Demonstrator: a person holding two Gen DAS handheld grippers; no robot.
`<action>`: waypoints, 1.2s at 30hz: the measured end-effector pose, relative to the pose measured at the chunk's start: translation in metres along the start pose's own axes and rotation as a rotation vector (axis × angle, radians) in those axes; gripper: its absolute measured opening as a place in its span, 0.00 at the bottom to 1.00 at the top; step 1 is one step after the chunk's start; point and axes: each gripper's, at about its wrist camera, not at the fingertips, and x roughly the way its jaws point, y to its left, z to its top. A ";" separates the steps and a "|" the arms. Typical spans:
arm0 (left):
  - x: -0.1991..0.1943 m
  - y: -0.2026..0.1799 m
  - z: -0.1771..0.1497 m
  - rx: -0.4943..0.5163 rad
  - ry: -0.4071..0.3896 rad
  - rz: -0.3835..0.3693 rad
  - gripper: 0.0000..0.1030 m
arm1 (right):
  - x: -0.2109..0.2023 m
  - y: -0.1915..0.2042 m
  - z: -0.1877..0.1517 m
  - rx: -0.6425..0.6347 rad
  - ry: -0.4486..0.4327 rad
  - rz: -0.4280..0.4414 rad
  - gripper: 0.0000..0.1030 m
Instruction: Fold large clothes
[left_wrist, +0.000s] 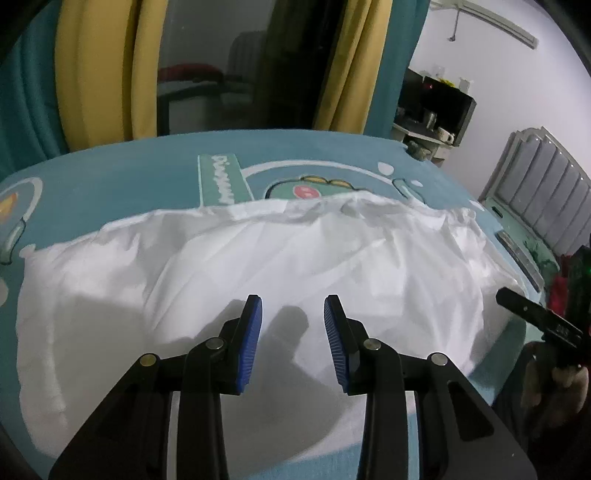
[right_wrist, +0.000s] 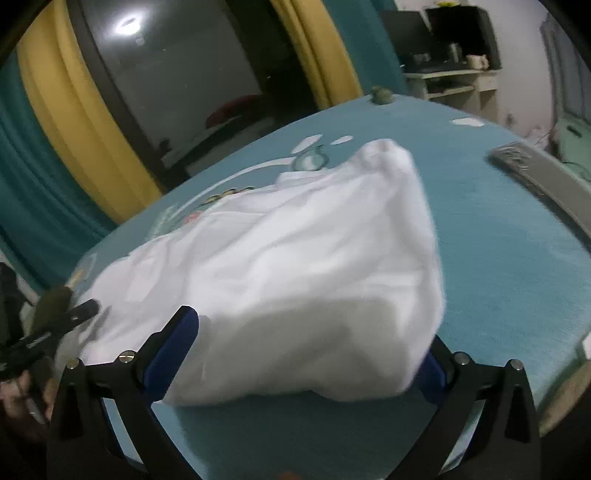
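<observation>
Garment: a white garment (left_wrist: 258, 266) lies bunched and partly folded on the bed (left_wrist: 110, 173), filling the middle of the left wrist view; its far edge is rumpled against the cartoon print on the teal cover.
Left tongs: the left tongs (left_wrist: 293, 339) hover low in the centre of the frame, blue pads apart, with nothing between them; only their shadow falls on the cloth.
Right tongs: the right tongs (right_wrist: 306, 354) stand wide apart at the bottom of the right wrist view, and the near fold of the garment (right_wrist: 295, 277) sits in the gap. The right pad is mostly hidden behind the cloth and the frame is blurred, so contact there is uncertain, but the pads do not appear to press on it.
Stage: judged from the lie of the cloth, a fold is laid but not yet flattened or squared.
Risk, bulk: the near fold stands puffed up; closing on it now would likely catch several layers and drag the stack out of line.
Risk, edge: the cloth reaches close to the bed's near edge, so a pull toward the camera could slide it off.
Risk, snag: a pad catching the loose right-hand flap could undo the fold.
</observation>
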 end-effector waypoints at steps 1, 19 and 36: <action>0.002 0.000 0.004 0.000 -0.010 0.002 0.42 | 0.003 0.002 0.002 0.007 0.007 0.020 1.00; 0.065 -0.010 0.021 0.073 0.118 -0.004 0.60 | 0.049 0.035 0.020 0.079 0.066 0.282 0.92; 0.063 -0.002 0.021 0.049 0.098 -0.040 0.60 | 0.036 0.108 0.041 -0.184 0.024 0.243 0.33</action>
